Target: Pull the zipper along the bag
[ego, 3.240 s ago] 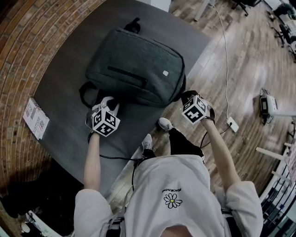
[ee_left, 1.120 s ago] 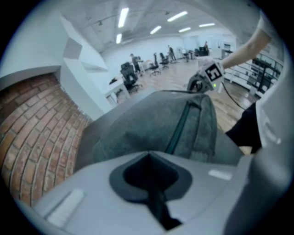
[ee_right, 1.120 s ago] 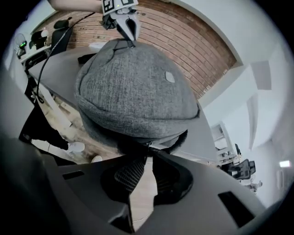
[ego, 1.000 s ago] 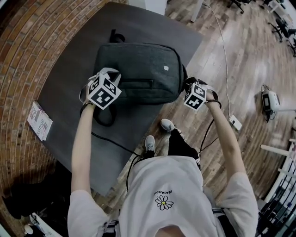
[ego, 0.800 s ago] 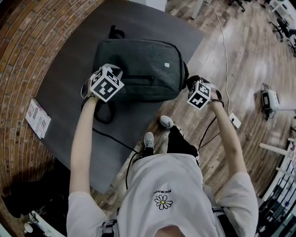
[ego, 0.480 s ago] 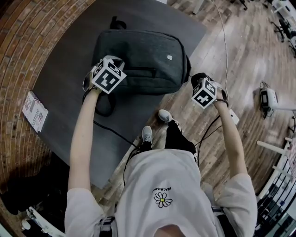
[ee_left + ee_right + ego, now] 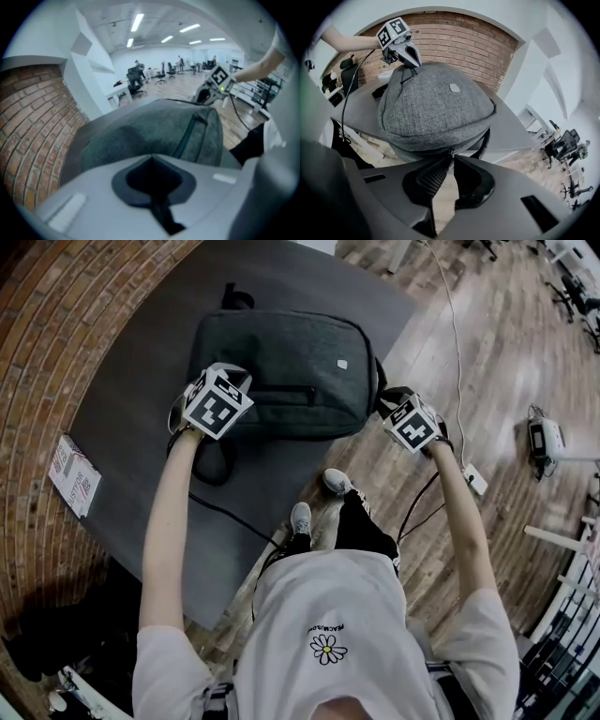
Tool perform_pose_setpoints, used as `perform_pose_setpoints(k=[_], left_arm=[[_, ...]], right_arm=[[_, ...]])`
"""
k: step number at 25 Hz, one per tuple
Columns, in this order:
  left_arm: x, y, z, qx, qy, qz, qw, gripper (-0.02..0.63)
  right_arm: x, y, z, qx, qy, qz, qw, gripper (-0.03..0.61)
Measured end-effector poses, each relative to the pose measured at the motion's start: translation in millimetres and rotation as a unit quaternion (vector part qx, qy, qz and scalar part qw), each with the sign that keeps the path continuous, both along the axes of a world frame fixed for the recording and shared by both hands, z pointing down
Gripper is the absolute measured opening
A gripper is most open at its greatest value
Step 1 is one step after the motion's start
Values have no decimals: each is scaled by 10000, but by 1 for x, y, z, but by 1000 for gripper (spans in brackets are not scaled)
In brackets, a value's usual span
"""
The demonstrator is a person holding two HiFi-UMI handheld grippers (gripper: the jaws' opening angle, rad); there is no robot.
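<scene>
The grey bag [image 7: 281,352] lies flat on the dark worktop [image 7: 131,465], between the two grippers. The right gripper [image 7: 452,158] is at the bag's right end. Its jaws stand narrowly apart, having just been opening, with the zipper pull [image 7: 451,152] right at their tips and neither pad pressing it. The left gripper [image 7: 151,157] has its jaws closed together, tips against the bag's left end. The bag's inside is hidden
</scene>
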State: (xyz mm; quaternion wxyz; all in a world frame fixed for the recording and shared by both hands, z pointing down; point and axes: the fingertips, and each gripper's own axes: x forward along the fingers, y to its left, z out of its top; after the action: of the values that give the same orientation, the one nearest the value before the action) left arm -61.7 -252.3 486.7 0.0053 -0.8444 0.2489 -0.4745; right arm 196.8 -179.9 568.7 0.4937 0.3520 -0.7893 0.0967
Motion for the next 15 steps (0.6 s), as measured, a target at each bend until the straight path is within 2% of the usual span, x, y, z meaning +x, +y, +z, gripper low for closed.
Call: perform_pose_setpoints(k=[2,5,8,12,13,15], left_arm=[[0,0,0,-12,16,-10,10000,-2],[0,0,0,31,-20,-82,10000,-2],[1,0,1,46,50,-268,9996,-2],[2,-3,2,39,179,-470,9987,-3],[3,-3,3,44,171,-487,9987,-3],[4,-4,4,54,177,-493,9986,-3]], right_arm=[[-1,0,2,-296,-332,197,9988,9],[1,2,1,-596,-646,612,9942,8],[6,10,-4,-535,-484,616,9955,6],[-4,30,-4,-345,393,36,9986,6],[-7,36,-6,-347,383,67,9986,6],[-13,45,-12,-413,-137,649,9969,6]])
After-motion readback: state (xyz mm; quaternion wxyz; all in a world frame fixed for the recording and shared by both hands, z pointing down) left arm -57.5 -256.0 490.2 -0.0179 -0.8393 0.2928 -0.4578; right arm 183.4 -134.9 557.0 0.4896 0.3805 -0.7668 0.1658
